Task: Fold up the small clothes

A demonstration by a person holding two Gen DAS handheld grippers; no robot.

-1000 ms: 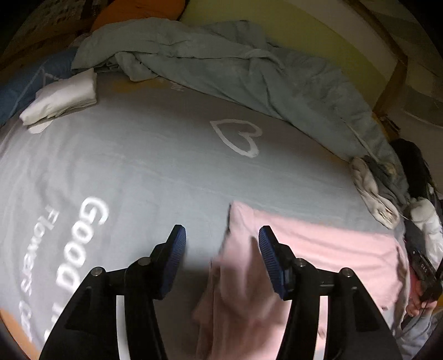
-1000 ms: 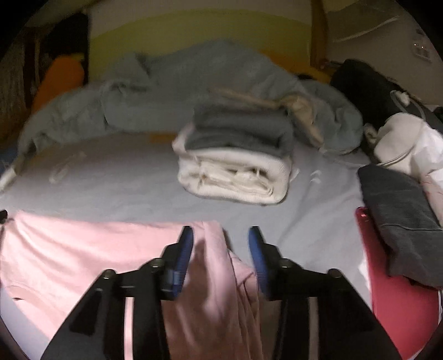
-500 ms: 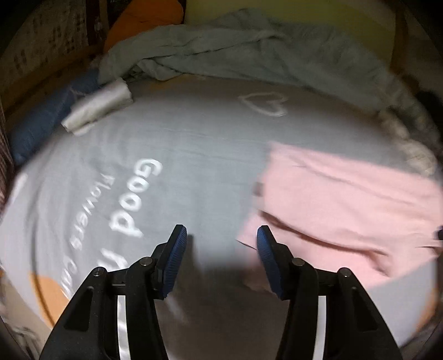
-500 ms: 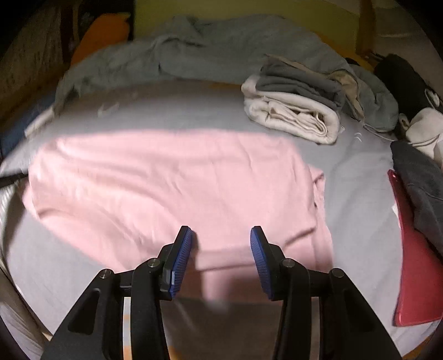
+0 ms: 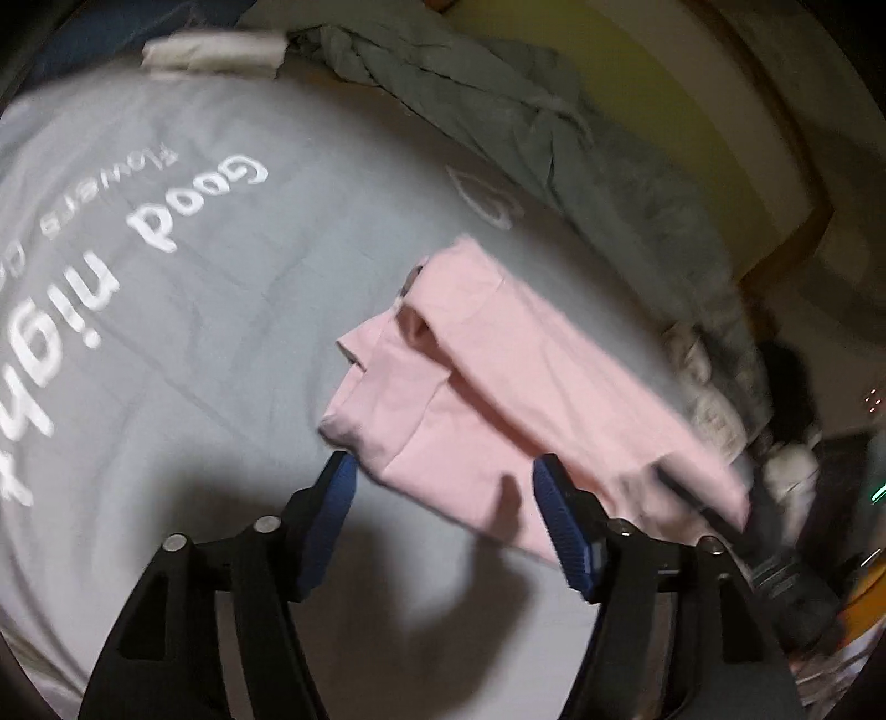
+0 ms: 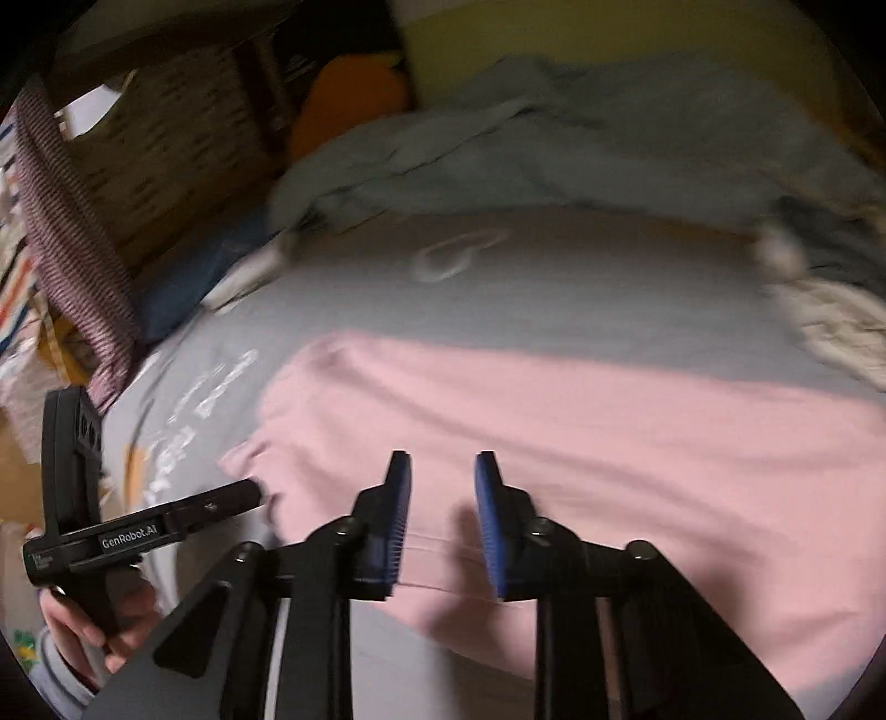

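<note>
A pink garment [image 5: 498,382] lies spread on the grey bedsheet [image 5: 194,332], partly folded over itself with a sleeve at its left end. My left gripper [image 5: 443,476] is open and empty, its blue pads at the garment's near edge. The garment also fills the right wrist view [image 6: 554,432]. My right gripper [image 6: 443,471] is open and empty, just above the garment's near hem. The left gripper also shows in the right wrist view [image 6: 221,501], at the garment's left edge.
A crumpled grey-green blanket [image 5: 498,111] lies along the far side of the bed. A folded white cloth [image 5: 216,50] sits at the far left. A cream and grey pile of clothes [image 6: 830,310] lies to the right. Dark items [image 5: 792,387] crowd the right edge.
Both grippers let go of the pink garment a second ago and pulled back. Now both views have swung: the left gripper sits at the garment's left end and the right over its near hem.
</note>
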